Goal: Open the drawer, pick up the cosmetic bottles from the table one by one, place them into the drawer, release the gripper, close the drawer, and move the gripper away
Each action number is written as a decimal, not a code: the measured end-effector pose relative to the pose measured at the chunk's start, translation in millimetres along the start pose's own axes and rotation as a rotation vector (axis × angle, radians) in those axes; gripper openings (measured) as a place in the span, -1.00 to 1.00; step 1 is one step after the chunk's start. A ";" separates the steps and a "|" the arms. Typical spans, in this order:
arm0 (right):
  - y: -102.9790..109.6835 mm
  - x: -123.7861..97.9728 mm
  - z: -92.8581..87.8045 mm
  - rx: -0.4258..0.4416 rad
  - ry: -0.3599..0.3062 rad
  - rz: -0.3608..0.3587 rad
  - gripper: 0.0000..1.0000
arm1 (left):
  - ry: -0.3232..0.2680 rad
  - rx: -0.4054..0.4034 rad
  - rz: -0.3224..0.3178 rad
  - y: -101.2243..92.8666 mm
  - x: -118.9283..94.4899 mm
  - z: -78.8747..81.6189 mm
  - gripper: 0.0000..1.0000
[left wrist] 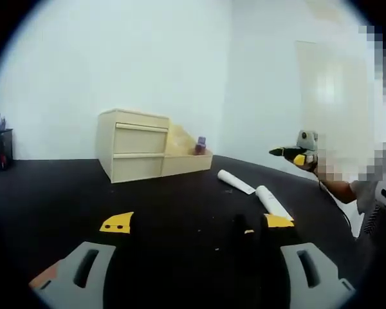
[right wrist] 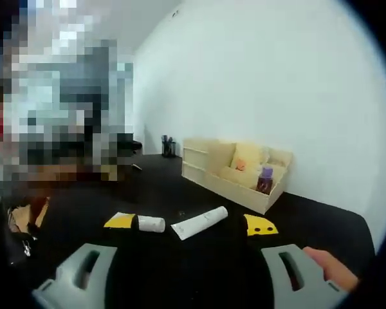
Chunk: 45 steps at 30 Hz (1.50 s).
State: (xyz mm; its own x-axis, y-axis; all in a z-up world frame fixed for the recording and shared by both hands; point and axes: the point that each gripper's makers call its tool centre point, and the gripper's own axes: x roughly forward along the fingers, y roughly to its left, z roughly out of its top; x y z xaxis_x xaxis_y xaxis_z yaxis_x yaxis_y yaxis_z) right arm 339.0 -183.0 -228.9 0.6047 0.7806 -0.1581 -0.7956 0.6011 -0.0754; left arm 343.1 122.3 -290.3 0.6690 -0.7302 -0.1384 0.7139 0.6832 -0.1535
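Awaiting start: wooden drawer unit (left wrist: 134, 145) stands closed at the table's (left wrist: 51, 193) far side, 2 white cosmetic tubes (left wrist: 252, 191) lie loose on it. Left gripper (left wrist: 196, 223) and right gripper (right wrist: 190, 225): jaws apart, empty; all steps remain.

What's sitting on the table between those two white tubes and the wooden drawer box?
Nothing: in the left gripper view, bare black table runs from the white tubes to the wooden drawer box. The right gripper view shows the same gap bare.

Small purple bottle (left wrist: 201, 145) in organizer (left wrist: 188, 161) too tiny to identify; pen holder's (left wrist: 2, 148) contents blurred
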 end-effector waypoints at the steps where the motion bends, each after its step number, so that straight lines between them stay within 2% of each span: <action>1: -1.8 2.7 -1.2 -0.001 0.002 0.003 0.19 | -0.003 0.001 -0.004 -1.2 0.2 0.8 0.42; 6: -10.8 9.4 -7.3 0.038 -0.007 0.006 0.19 | -0.014 0.001 0.000 0.2 -1.3 3.4 0.42; 9: -14.7 8.0 -7.6 0.099 -0.065 0.004 0.18 | -0.028 -0.002 0.002 0.6 -2.4 7.1 0.42; 11: -15.9 5.8 -11.2 0.113 -0.077 0.007 0.15 | -0.035 -0.006 0.007 1.7 -2.4 8.6 0.42; 13: -14.3 2.4 -10.8 0.104 -0.096 0.001 0.14 | -0.028 -0.004 0.023 4.5 -1.6 7.9 0.42; 15: -12.3 -1.7 -10.2 0.059 -0.094 -0.012 0.14 | -0.015 0.007 0.032 4.3 1.2 5.7 0.42; 19: -10.2 -4.7 -7.0 0.041 -0.110 -0.011 0.16 | -0.023 0.000 0.041 0.4 10.9 9.4 0.41; 23: -14.6 -3.9 -11.1 -0.020 -0.094 -0.041 0.16 | -0.011 0.067 0.008 -25.5 31.2 27.7 0.45; 27: -19.5 -4.3 -9.3 0.006 -0.127 -0.045 0.17 | -0.046 0.084 -0.034 -46.9 40.4 50.0 0.44; 30: -31.0 -4.1 -15.4 0.004 -0.102 -0.095 0.17 | -0.061 0.107 -0.046 -56.8 41.2 63.7 0.43; 32: -32.0 -5.9 -13.2 0.035 -0.113 -0.085 0.17 | -0.080 0.104 -0.042 -58.7 39.7 73.3 0.43; 39: -22.8 -11.8 1.2 0.063 -0.152 -0.065 0.16 | -0.119 0.064 0.012 -58.7 32.4 104.3 0.41; 41: -19.8 -11.9 3.7 0.067 -0.160 -0.055 0.16 | -0.169 0.022 0.003 -63.2 31.9 117.8 0.42; 45: -14.3 -13.0 8.4 0.073 -0.178 -0.045 0.15 | -0.233 -0.044 -0.006 -68.4 36.5 135.0 0.41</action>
State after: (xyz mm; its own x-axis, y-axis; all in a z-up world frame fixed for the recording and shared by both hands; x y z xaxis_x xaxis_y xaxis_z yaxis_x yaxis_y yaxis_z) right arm 342.8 -200.3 -217.5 0.6413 0.7671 0.0206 -0.7671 0.6415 -0.0059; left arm 346.6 49.4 -152.7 0.6977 -0.7106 0.0911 0.7121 0.6740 -0.1966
